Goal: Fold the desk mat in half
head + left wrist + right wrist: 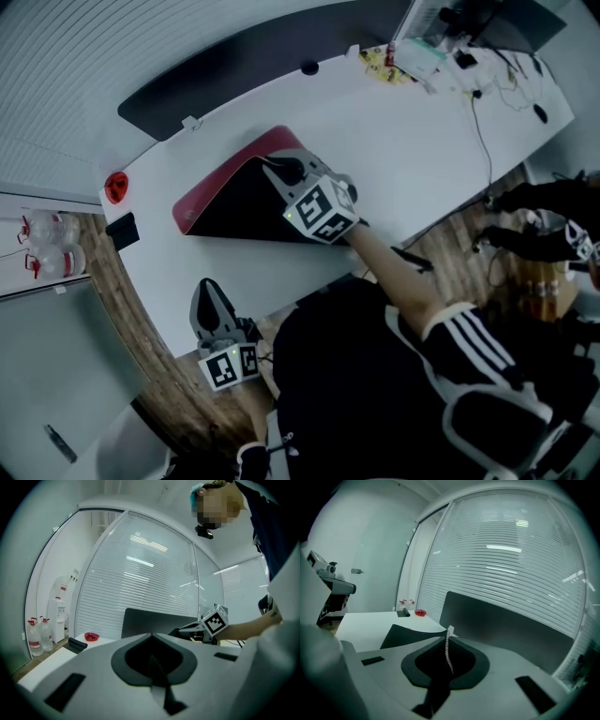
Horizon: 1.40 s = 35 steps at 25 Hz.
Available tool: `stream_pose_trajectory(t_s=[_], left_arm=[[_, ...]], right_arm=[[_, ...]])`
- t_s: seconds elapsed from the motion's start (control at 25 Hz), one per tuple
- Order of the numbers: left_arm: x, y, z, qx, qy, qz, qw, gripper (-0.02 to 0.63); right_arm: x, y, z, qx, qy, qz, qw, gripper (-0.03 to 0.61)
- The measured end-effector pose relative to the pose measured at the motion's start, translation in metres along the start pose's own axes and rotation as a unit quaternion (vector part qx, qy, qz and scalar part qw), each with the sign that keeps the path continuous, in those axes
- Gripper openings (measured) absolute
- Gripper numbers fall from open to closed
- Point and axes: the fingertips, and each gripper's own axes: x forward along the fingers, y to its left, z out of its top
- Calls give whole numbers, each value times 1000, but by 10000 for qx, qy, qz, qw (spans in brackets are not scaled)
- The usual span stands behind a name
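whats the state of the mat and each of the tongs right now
desk mat: partly folded, one edge lifted off the table, black underside showing
right tongs: shut on the desk mat's edge
left tongs: shut, empty, held low beside the table

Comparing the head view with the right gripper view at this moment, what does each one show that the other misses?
Only the head view: the left gripper held off the desk near the person's lap, the red face of the desk mat, and cables at the desk's far end. Only the right gripper view: the right gripper close up, its fingers closed on the mat's raised edge. Both: the mat's black underside, the small red object and the dark partition.
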Motion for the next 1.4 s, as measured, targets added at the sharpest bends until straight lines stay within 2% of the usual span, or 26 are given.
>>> stream_pose_trajectory(t_s=[0.24,0.6,1.12,1.4], left_arm=[[20,-6,0,-16,24,162,9999,3],[46,-9,-1,-45,144,410,9990,3],[72,-6,-12,-36,463,617,9970,3],[87,-2,-20,-109,687,623,9956,3]], right_arm=[[13,-35,-1,-21,5,-46,10000,17],[39,-93,-23,296,155,-284,9990,17],[85,-160,-99,875,783,-903,9890,17],[110,-167,-149,961,1285,-1102,9809,17]])
